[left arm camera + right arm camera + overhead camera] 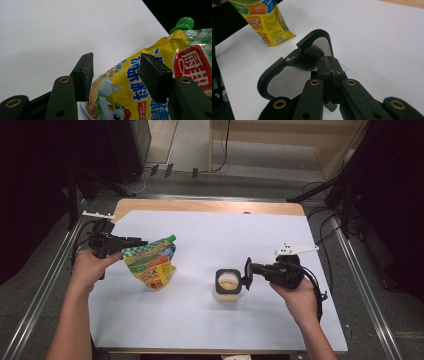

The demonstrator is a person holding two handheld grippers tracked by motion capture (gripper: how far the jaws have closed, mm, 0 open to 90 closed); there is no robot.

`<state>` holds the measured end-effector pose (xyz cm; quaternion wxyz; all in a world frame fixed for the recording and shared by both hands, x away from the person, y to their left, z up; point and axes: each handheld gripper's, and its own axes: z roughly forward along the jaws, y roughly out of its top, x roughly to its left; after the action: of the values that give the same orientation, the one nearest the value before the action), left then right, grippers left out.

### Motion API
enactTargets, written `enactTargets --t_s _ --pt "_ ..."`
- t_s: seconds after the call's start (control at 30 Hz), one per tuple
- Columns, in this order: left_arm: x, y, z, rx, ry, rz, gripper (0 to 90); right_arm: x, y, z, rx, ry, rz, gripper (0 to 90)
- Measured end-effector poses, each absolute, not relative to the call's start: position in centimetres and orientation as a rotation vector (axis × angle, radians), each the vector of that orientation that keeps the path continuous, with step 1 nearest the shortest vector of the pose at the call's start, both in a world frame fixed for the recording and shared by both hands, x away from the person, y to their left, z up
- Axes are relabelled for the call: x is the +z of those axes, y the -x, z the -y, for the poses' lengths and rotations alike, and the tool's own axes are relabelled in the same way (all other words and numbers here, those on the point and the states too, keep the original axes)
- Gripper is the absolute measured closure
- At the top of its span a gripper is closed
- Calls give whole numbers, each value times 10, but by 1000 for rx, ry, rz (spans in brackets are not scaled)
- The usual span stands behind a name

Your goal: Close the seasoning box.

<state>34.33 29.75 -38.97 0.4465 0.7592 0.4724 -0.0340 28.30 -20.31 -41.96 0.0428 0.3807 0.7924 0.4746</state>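
Observation:
A yellow seasoning pouch (150, 262) with a green screw cap (171, 238) stands tilted on the white table sheet, its lower corner on the surface. My left gripper (137, 242) is shut on its upper part. In the left gripper view the two pads sit against the printed pouch (190, 65) below the cap (183, 24). A small square container (227, 285) of beige powder stands open at mid-table. Just to its right, my right gripper (252, 268) is shut on its black-rimmed clear lid (247, 273), held on edge. The right gripper view shows my right gripper (328, 62) pinching the lid's rim (265, 75), with the pouch (265, 22) beyond.
The white sheet (225, 235) covers a wooden tabletop (210, 206) set in a metal frame (357, 270). Cables and stand legs lie on the floor past the far edge. Bare sheet lies between pouch and container and across the far half.

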Motion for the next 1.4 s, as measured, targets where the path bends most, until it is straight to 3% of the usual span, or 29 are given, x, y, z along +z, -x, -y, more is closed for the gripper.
enactTargets --t_s 1.27,1.4 --pt "-392 -344 -296 -74 -1904 -1183 461 -440 -275 154 1416 -1018 -2576 900" --pt "-393 -343 -295 -76 -1907 -1181 461 -440 -274 156 1413 -1015 -2566 865"
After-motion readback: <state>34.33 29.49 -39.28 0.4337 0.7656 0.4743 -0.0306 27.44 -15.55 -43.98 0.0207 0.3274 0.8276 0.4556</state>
